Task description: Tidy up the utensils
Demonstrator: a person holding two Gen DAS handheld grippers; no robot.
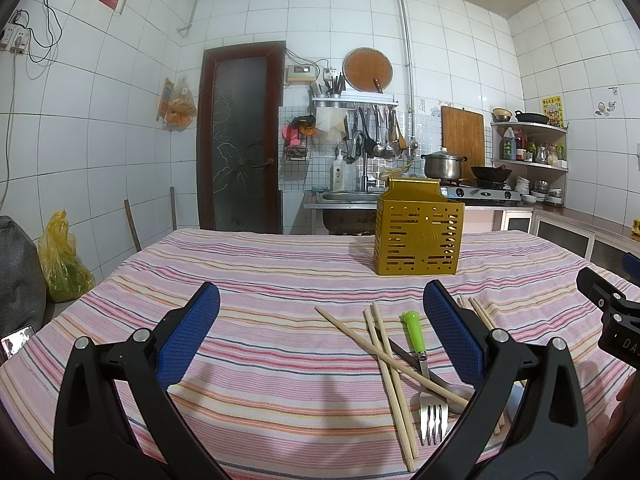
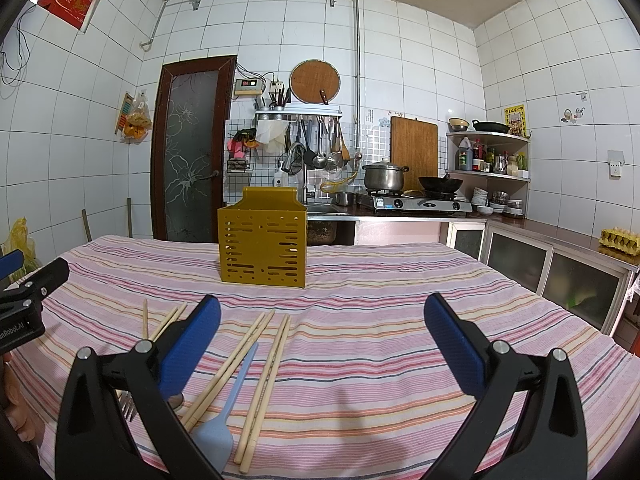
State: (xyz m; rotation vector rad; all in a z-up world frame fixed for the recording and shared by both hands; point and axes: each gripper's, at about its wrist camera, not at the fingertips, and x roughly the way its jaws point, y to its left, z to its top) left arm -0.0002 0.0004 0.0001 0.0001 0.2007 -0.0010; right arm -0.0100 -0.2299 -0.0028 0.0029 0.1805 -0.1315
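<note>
A gold slotted utensil holder (image 1: 418, 236) stands upright on the striped tablecloth (image 1: 260, 280); it also shows in the right wrist view (image 2: 262, 238). Near the front edge lie several wooden chopsticks (image 1: 390, 376), a fork with a green handle (image 1: 420, 356) and a dark utensil under them. In the right wrist view I see more chopsticks (image 2: 266, 380) and a pale blue spatula (image 2: 224, 420). My left gripper (image 1: 320, 332) is open and empty above the cloth, left of the pile. My right gripper (image 2: 322, 340) is open and empty above the chopsticks.
Behind the table are a sink (image 1: 344, 196), a stove with a pot (image 1: 442, 164) and wok, and a dark door (image 1: 240, 140). A yellow bag (image 1: 64, 260) sits on the floor at left. Cabinets (image 2: 560, 272) run along the right.
</note>
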